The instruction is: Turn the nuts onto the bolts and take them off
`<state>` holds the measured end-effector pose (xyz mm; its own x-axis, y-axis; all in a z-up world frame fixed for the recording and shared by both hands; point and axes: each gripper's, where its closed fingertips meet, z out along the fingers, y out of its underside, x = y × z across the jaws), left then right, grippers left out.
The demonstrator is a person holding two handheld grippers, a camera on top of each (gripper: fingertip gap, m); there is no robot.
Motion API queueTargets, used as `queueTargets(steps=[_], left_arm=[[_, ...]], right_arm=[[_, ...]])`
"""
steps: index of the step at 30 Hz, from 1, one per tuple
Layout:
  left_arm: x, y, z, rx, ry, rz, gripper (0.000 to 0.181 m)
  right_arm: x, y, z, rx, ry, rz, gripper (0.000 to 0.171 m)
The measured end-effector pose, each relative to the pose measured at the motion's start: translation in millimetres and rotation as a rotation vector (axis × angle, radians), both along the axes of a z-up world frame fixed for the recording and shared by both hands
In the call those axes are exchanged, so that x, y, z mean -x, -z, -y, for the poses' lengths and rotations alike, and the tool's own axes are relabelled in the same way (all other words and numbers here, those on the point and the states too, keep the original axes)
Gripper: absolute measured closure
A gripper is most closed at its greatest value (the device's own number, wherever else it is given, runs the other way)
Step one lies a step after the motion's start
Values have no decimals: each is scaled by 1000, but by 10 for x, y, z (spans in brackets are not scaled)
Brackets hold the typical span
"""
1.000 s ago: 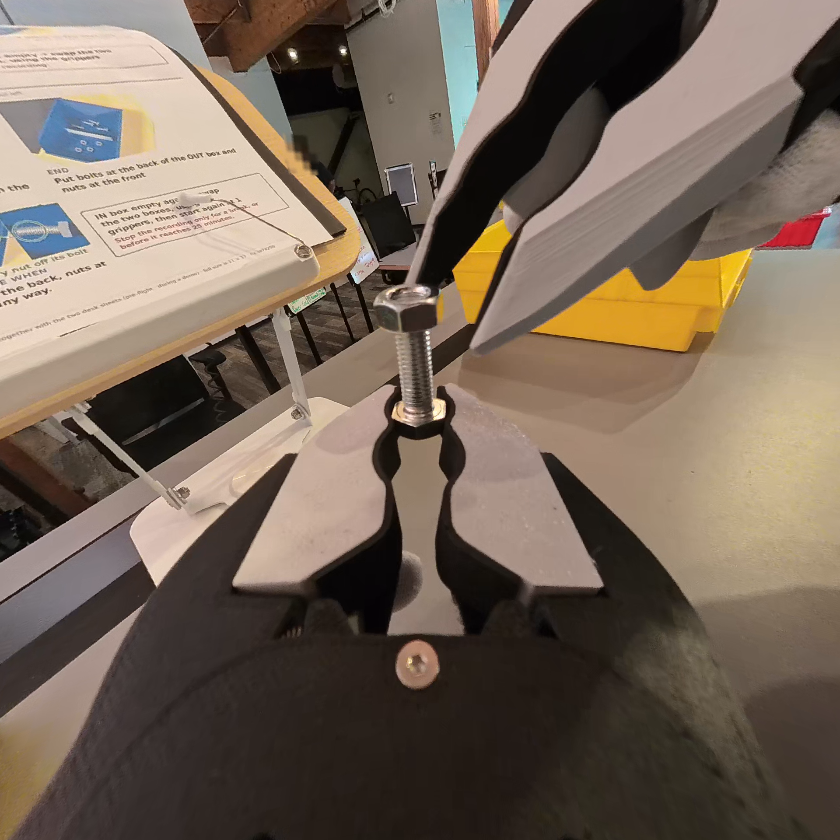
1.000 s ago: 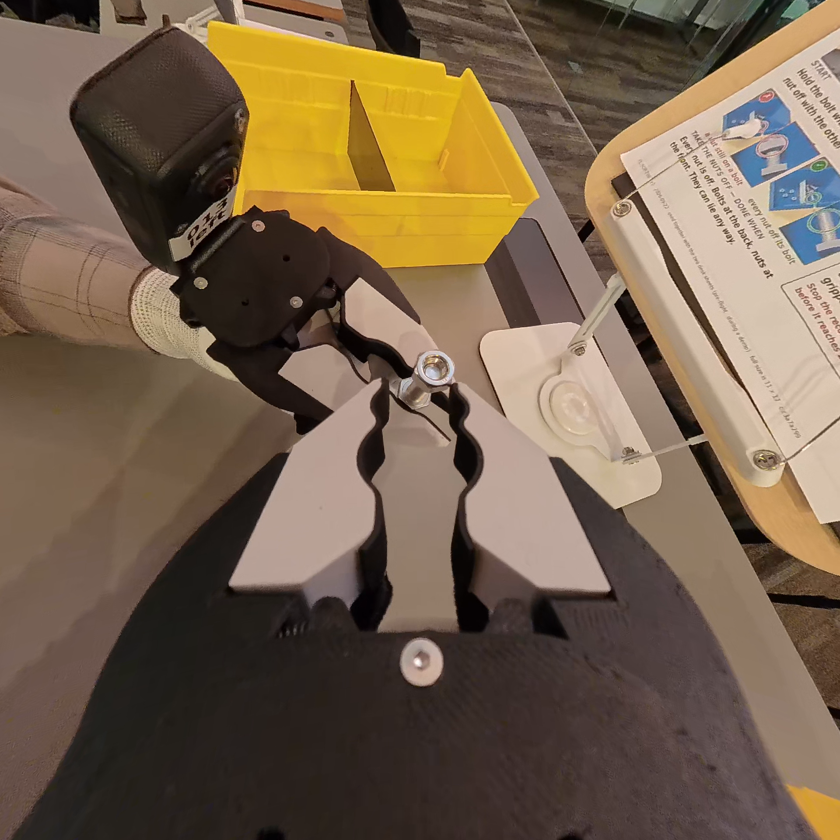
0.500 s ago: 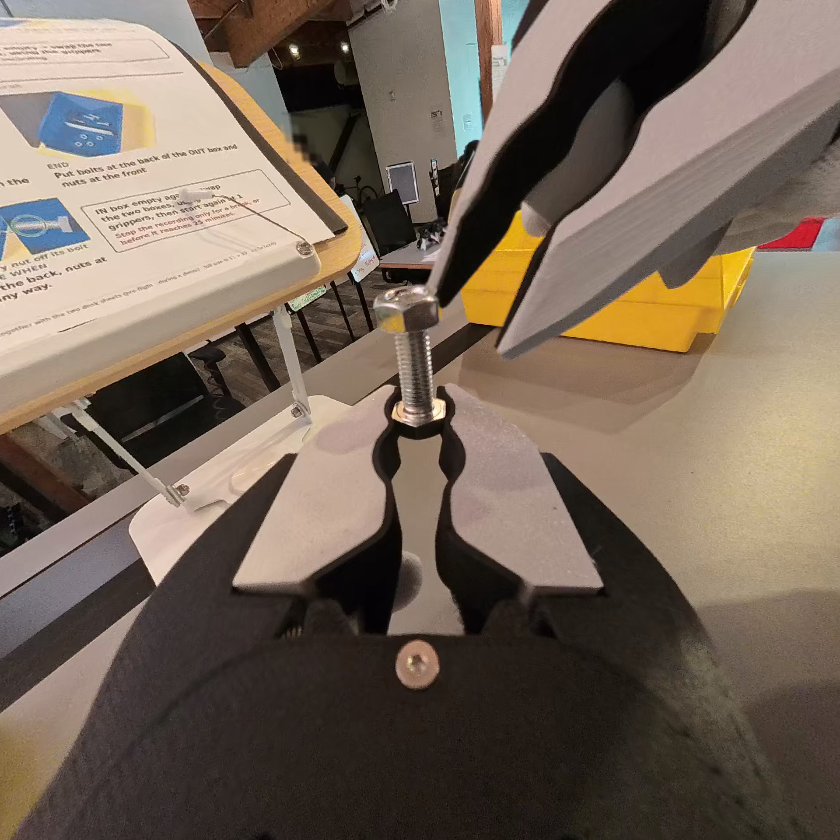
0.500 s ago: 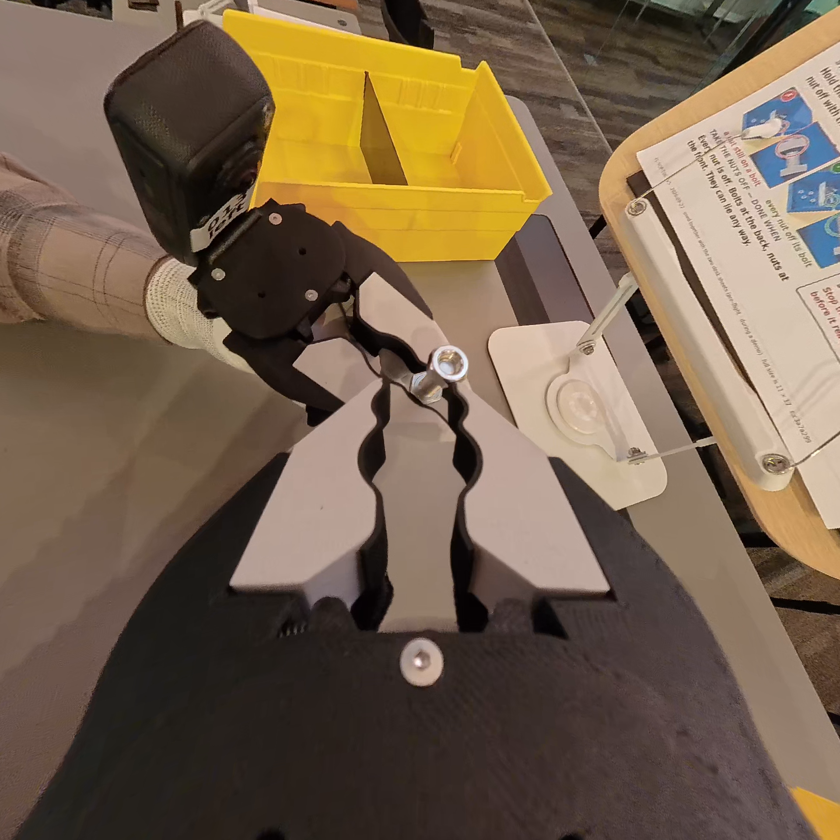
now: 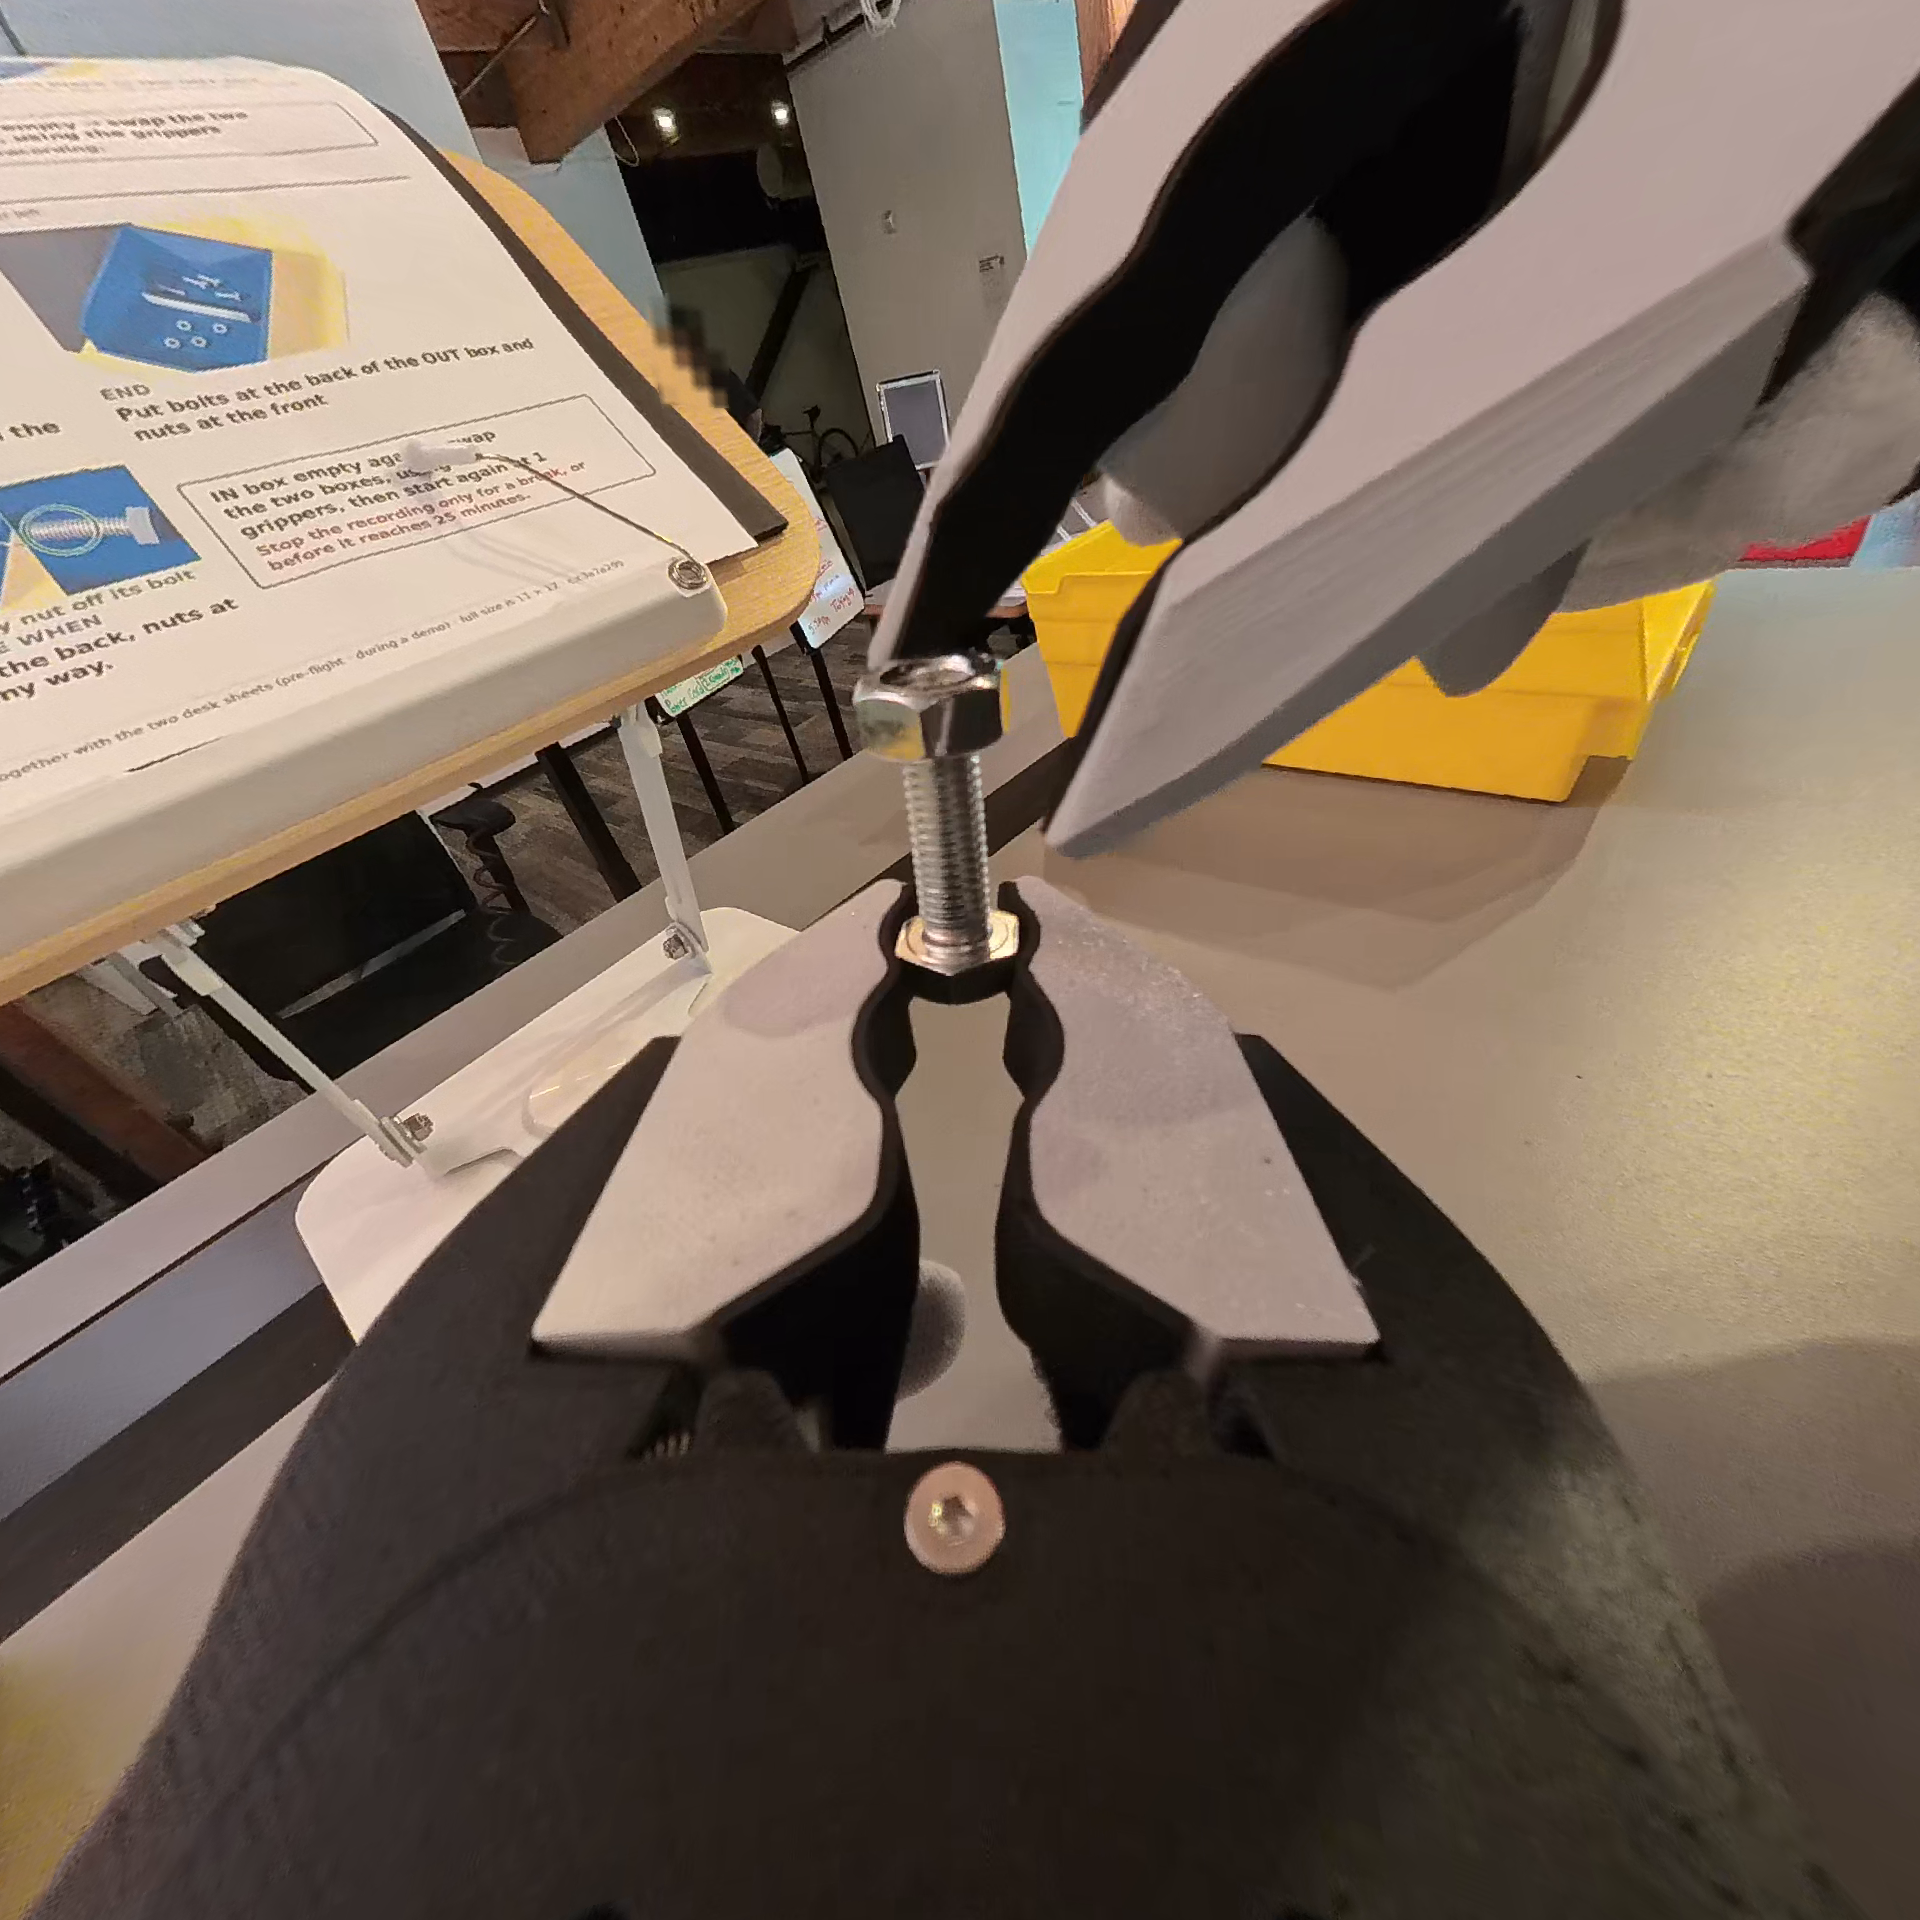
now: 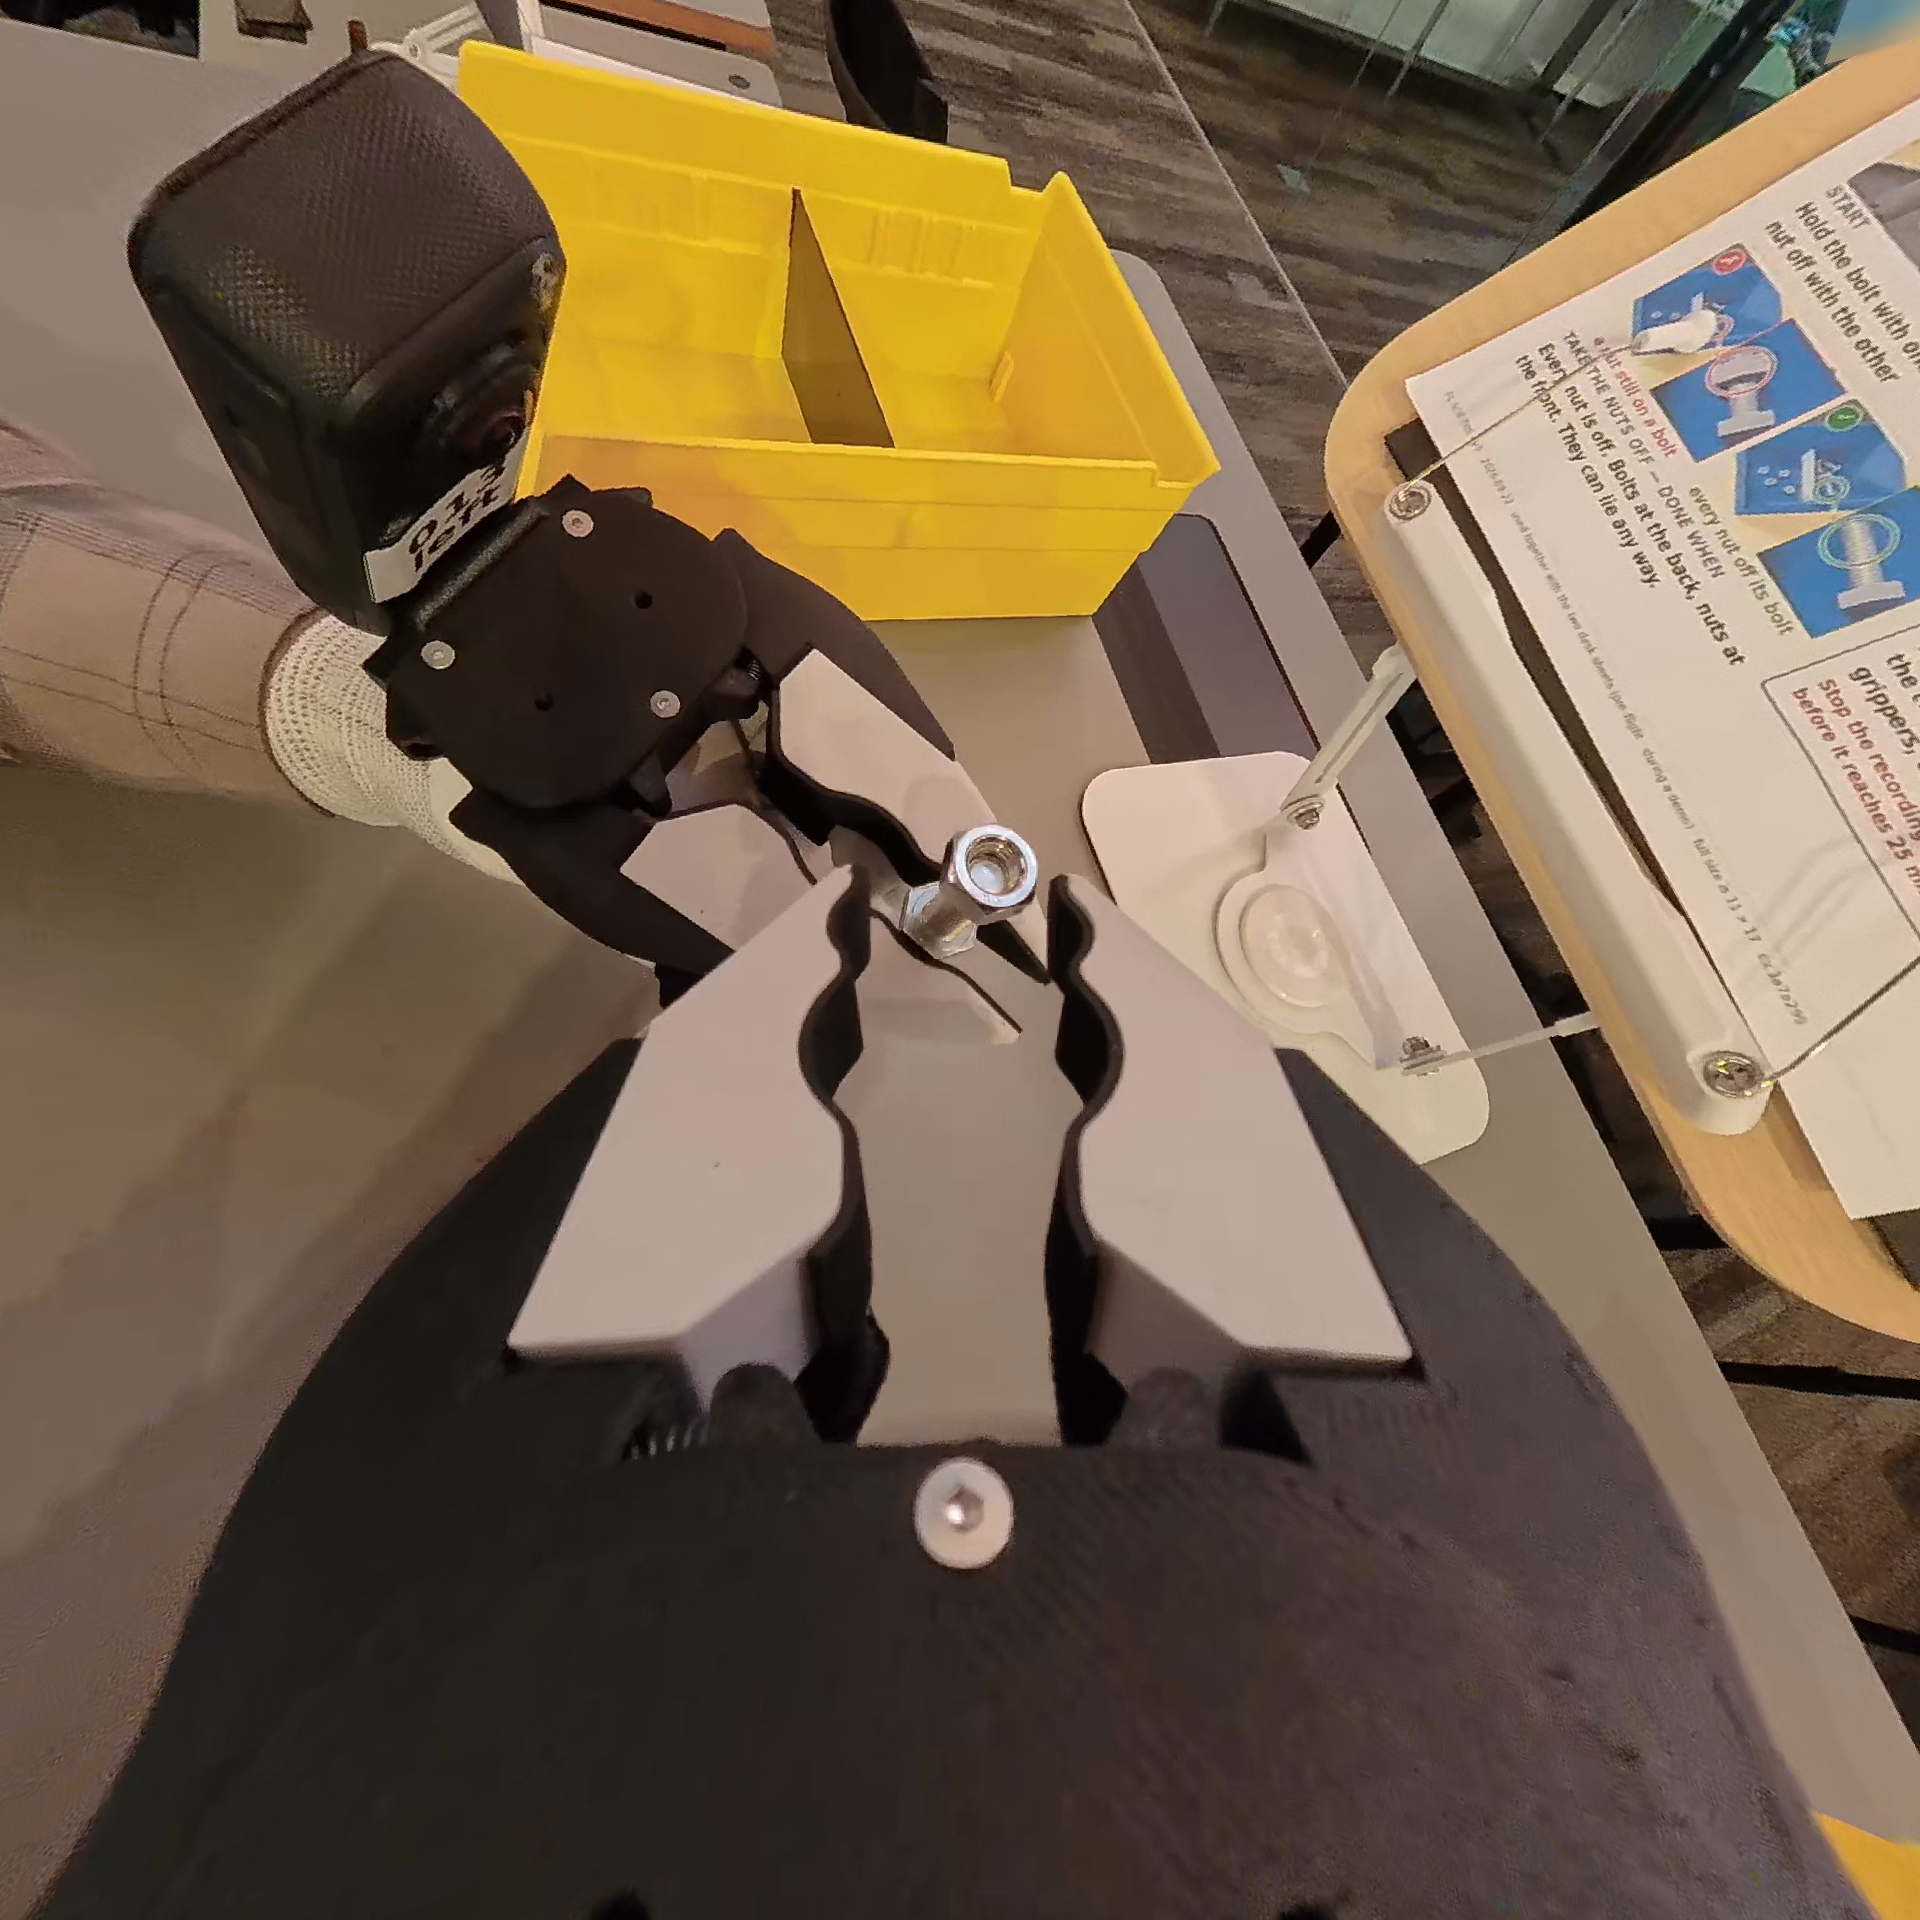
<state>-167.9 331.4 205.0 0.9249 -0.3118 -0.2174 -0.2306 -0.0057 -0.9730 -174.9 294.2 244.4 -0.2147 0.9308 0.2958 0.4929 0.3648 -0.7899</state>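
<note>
Yellow bin (image 6: 831,488) looks empty; left jaws grip bolt (image 5: 948,831), right jaws wide.

We see bare table (image 6: 260,1039) open to our left. Ahead, the yellow bin (image 6: 831,520) blocks the far side; to our right, the white stand base (image 6: 1174,831) and slanted instruction board (image 6: 1558,727) crowd the table edge.

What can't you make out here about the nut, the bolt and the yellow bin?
- Left wrist view: the bolt head, mostly sunk inside the left gripper.
- Either view: whether the nut bites the thread.
- Right wrist view: the yellow bin far-left floor, behind the left gripper's camera.
</note>
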Motion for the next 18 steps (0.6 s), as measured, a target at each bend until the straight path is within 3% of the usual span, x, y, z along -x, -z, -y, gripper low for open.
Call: queueTargets(steps=[1,10,18], left_arm=[[3,-1,0,0,-1,1,167],[21,-9,-2,-1,-5,6,167],[2,0,-3,1,-1,1,167]], right_arm=[[-2,3,2,1,-1,3,140],[-104,15,60,4,-37,42,150],[-32,-33,19,-18,-9,0,140]])
